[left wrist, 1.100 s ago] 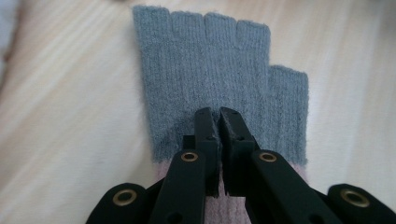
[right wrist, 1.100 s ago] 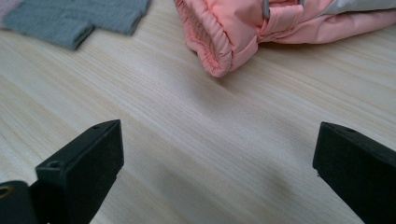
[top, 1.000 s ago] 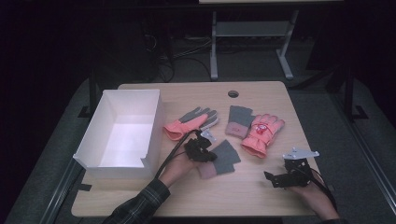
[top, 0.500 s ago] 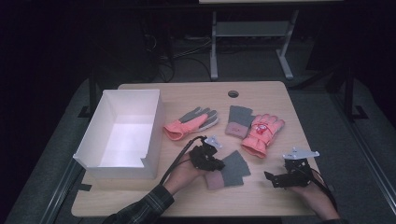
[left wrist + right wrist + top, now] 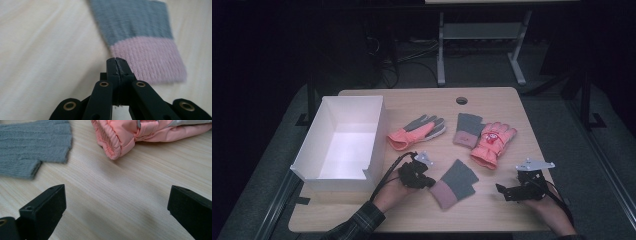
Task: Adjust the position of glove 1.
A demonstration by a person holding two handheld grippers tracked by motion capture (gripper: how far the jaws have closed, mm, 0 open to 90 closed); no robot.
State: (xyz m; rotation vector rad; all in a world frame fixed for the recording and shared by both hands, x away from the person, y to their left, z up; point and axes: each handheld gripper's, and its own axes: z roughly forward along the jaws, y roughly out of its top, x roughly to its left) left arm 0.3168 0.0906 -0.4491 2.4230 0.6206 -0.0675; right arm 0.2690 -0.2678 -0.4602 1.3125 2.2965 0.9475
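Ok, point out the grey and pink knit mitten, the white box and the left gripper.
grey and pink knit mitten [image 5: 455, 184], high view, middle of the knit
white box [image 5: 377, 131], high view, right wall
left gripper [image 5: 117, 60], left gripper view, tips of the closed jaws

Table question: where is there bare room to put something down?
The table is bare along its far edge around the round hole, and in front between the knit mitten and right gripper. The white box is empty. Crowded: the middle, with the orange gloves.
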